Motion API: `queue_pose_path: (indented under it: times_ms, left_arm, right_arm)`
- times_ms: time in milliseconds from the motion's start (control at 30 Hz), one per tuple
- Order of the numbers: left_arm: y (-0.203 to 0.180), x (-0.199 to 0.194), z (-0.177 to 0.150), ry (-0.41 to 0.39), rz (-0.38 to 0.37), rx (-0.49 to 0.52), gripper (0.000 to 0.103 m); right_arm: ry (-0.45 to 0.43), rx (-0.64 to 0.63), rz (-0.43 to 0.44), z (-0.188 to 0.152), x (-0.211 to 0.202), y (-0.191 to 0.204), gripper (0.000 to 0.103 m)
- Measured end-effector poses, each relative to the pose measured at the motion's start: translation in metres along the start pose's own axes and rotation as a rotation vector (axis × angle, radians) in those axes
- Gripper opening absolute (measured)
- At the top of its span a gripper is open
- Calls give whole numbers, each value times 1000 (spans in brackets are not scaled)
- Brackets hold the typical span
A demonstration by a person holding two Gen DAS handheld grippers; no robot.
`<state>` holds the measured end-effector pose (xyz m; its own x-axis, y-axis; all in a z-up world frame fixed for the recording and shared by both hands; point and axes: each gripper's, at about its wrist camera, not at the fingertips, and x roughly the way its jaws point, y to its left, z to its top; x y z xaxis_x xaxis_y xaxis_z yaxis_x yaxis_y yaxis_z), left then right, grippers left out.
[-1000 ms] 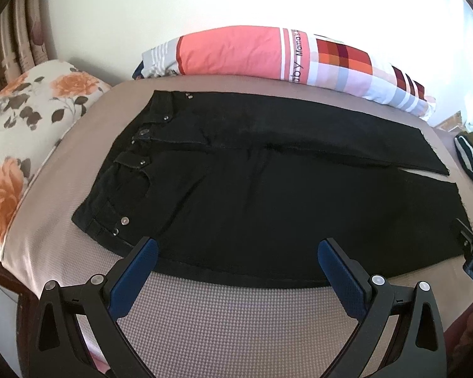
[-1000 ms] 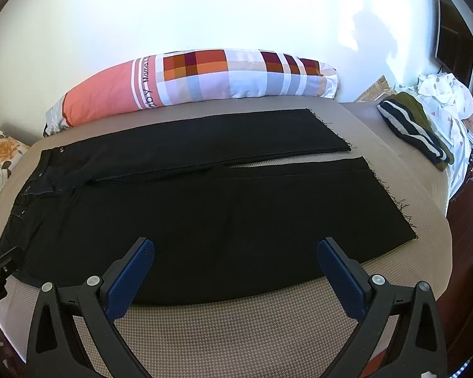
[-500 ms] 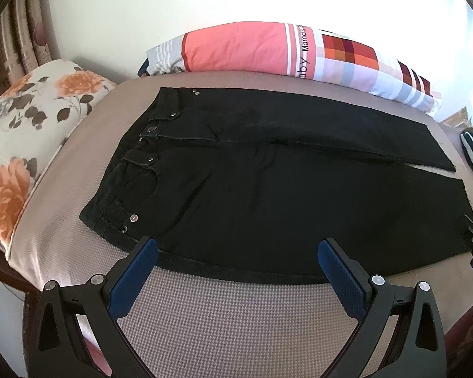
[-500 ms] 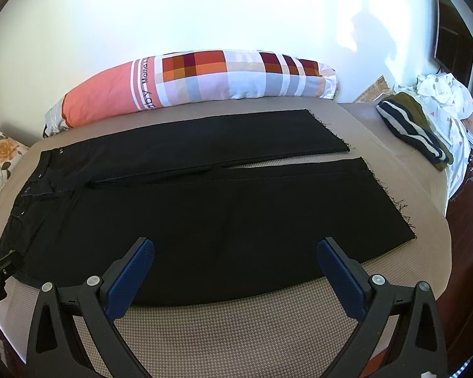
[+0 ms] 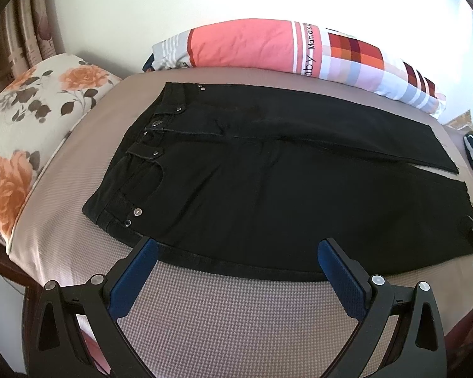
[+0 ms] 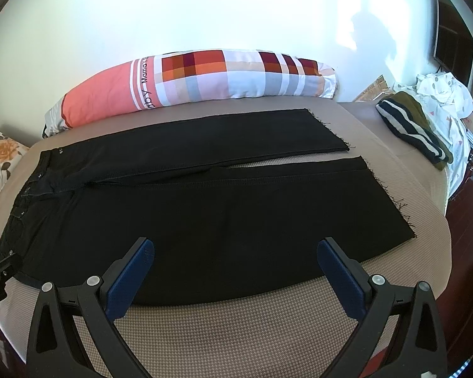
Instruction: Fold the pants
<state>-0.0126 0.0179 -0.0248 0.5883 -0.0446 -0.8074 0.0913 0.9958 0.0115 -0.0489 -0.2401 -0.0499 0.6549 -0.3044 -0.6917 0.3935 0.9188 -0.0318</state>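
Observation:
Black pants lie flat on the bed, waistband to the left and both legs stretched to the right, also in the right wrist view. My left gripper is open and empty, hovering over the near edge of the pants by the waistband side. My right gripper is open and empty over the near leg's lower edge. Each gripper's tip shows at the edge of the other's view.
A long pink and checked bolster lies along the wall behind the pants. A floral pillow sits at the left end. Striped folded clothes and a white heap lie at the right end. The bed's near edge is below the grippers.
The left gripper has drifted left and slightly back, so the waistband sits more to the centre. The right gripper has hardly moved. Both stay open.

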Motion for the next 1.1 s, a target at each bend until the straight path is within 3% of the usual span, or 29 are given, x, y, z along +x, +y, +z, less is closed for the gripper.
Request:
queue_pose_path:
  times_ms: [1100]
  left_arm:
    - [1,2,-5,1,20,14,101]
  right_arm:
    - [5,-6,-2,0,0,3,103]
